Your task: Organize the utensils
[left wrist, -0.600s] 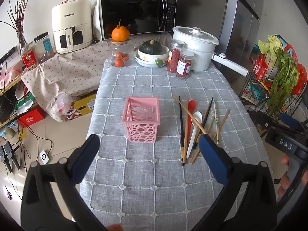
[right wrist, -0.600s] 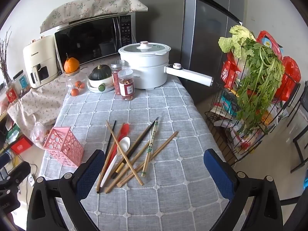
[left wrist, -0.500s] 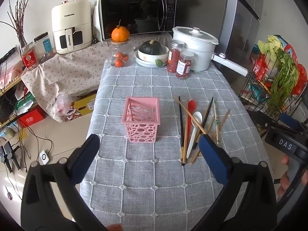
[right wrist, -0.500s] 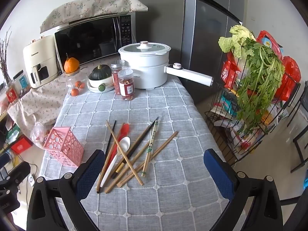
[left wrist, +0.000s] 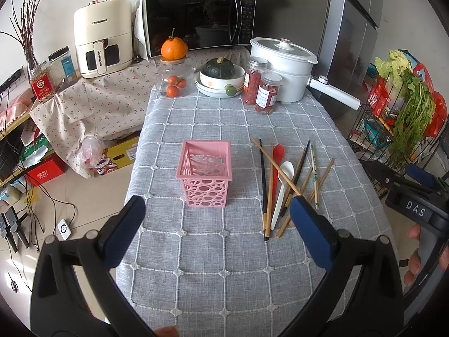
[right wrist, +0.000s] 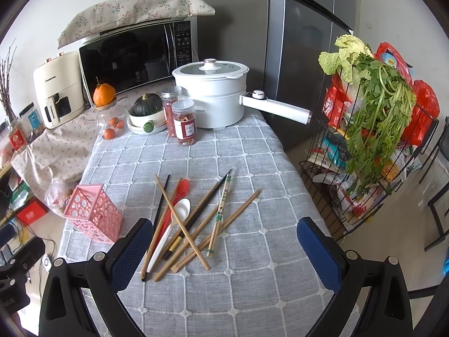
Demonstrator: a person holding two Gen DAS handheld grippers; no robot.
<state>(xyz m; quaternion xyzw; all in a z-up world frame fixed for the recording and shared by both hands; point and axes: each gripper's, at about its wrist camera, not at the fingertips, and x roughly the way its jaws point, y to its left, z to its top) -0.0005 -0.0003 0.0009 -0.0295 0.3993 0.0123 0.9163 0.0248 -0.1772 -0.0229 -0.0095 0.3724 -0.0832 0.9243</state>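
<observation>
A pink openwork basket [left wrist: 204,172] stands upright and empty on the grey checked tablecloth [left wrist: 224,252]; it also shows in the right wrist view [right wrist: 94,216]. To its right lies a loose pile of several chopsticks [left wrist: 283,168], a white spoon [left wrist: 282,185] and a red spoon [left wrist: 276,157]. The same pile shows in the right wrist view [right wrist: 193,219]. My left gripper [left wrist: 217,220] is open and empty, held above the near table in front of the basket. My right gripper [right wrist: 221,241] is open and empty, just short of the pile.
At the table's far end stand a white electric pot [left wrist: 282,68] with a long handle, two red-filled jars [left wrist: 262,87], a bowl with a squash [left wrist: 220,75] and a glass jar with oranges [left wrist: 174,75]. A wire rack with greens [right wrist: 373,129] stands right of the table.
</observation>
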